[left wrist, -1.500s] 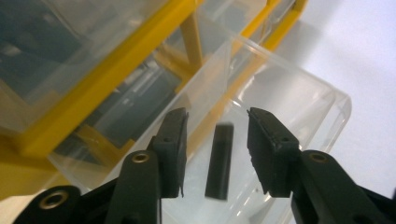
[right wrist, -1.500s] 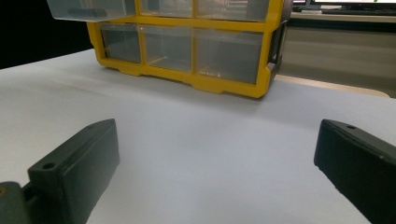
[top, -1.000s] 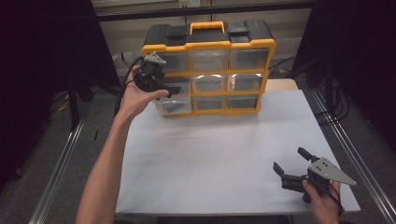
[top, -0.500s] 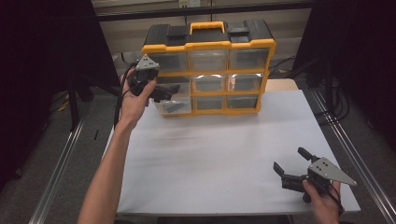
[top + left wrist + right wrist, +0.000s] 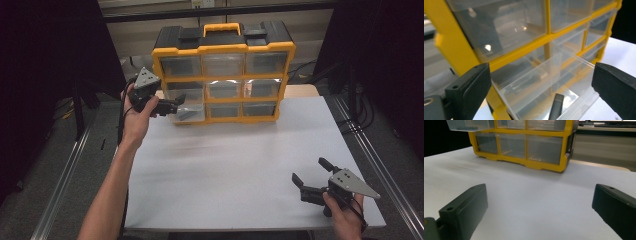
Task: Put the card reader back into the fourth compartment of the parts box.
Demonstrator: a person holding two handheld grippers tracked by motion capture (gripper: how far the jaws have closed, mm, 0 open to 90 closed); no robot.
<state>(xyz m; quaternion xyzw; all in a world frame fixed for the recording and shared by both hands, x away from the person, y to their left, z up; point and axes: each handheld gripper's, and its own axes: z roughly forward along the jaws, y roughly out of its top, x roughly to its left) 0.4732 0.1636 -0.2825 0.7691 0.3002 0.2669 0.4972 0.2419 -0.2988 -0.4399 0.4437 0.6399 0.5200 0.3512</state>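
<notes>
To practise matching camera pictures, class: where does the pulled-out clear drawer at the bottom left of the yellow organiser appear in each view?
High view: the drawer juts from the organiser's bottom-left slot, by the left gripper.
Left gripper view: lower centre, between open jaws, a small dark object inside the drawer.
Right gripper view: top left corner, sticking out toward the camera.
Shared landmark: the organiser's yellow frame.

left tongs [image 5: 176,106] opening, drawn back left from pulled-out drawer [image 5: 192,113], nothing between.
</notes>
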